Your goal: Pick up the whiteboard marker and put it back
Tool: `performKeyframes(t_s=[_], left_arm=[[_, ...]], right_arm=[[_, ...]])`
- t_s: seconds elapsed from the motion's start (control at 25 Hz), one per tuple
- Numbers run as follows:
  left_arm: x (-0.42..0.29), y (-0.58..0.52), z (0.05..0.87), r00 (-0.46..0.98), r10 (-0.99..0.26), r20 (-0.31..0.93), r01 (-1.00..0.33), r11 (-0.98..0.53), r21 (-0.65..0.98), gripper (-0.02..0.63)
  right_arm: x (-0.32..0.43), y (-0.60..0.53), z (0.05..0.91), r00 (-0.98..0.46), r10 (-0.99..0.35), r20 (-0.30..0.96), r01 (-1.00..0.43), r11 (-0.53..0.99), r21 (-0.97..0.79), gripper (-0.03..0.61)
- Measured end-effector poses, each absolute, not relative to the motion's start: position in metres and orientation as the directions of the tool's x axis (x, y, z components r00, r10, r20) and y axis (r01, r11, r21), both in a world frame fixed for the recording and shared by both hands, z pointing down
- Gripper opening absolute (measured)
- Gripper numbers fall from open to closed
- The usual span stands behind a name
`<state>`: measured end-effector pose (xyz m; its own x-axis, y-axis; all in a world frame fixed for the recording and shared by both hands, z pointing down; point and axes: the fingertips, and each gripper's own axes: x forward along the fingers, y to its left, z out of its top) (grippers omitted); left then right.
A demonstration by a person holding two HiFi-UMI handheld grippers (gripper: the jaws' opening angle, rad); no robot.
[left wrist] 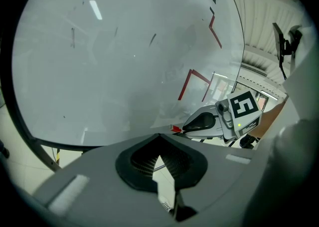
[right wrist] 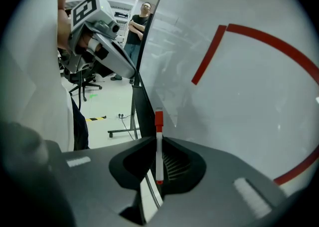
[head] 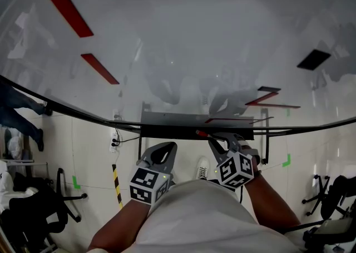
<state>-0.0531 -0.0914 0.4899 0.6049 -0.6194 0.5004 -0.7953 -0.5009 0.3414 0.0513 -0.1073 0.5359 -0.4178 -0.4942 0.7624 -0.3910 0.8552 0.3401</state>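
— where is the marker, and which way does it lie?

— the whiteboard marker is in your right gripper. its long axis runs straight along the jaws. the red cap leads out past the tips and the white barrel sits back between the pads (a small red end shows at the rear of the barrel). in the head view the marker points up and to the left out of that gripper. its cap lies right at the lower edge of the dark tray under the whiteboard. whether the cap touches the tray, i cannot tell.

— how do the right jaws stand?

— clamped on the barrel, one pad on each side, with only the marker's width between them.

— and the left?

— your left gripper has its jaws together at the tips with nothing between them. only floor shows through the hollow behind the tips. in the head view it sits just left of your right gripper, low in front of you. it points up toward the same tray and is clear of the board. from the left gripper view you can see the red cap poking out of the right jaws beside the board's lower edge.
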Motion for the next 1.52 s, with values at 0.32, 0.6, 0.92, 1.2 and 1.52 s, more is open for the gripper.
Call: performKeyframes(t_s=[0.32, 0.6, 0.92, 1.2, 1.52], left_arm=[[-0.059, -0.094, 0.492, 0.595, -0.628, 0.502, -0.803, -0.484, 0.347, 0.017], [-0.056, -0.092, 0.493, 0.6, -0.621, 0.504, -0.799, -0.487, 0.352, 0.017], [-0.055, -0.087, 0.493, 0.608, -0.609, 0.509, -0.793, -0.498, 0.351, 0.017], [-0.053, -0.087, 0.491, 0.614, -0.606, 0.506, -0.788, -0.507, 0.349, 0.017], [-0.049, -0.084, 0.489, 0.624, -0.599, 0.502, -0.779, -0.521, 0.347, 0.017]], right_arm=[[0.053, -0.115, 0.558, -0.352, -0.491, 0.797, -0.28, 0.868, 0.41, 0.04], [0.05, -0.119, 0.571, -0.328, -0.48, 0.814, -0.241, 0.875, 0.419, 0.04], [0.049, -0.119, 0.581, -0.313, -0.474, 0.823, -0.227, 0.879, 0.42, 0.04], [0.049, -0.119, 0.579, -0.309, -0.477, 0.822, -0.261, 0.874, 0.41, 0.084], [0.056, -0.113, 0.574, -0.304, -0.49, 0.817, -0.302, 0.863, 0.406, 0.081]])
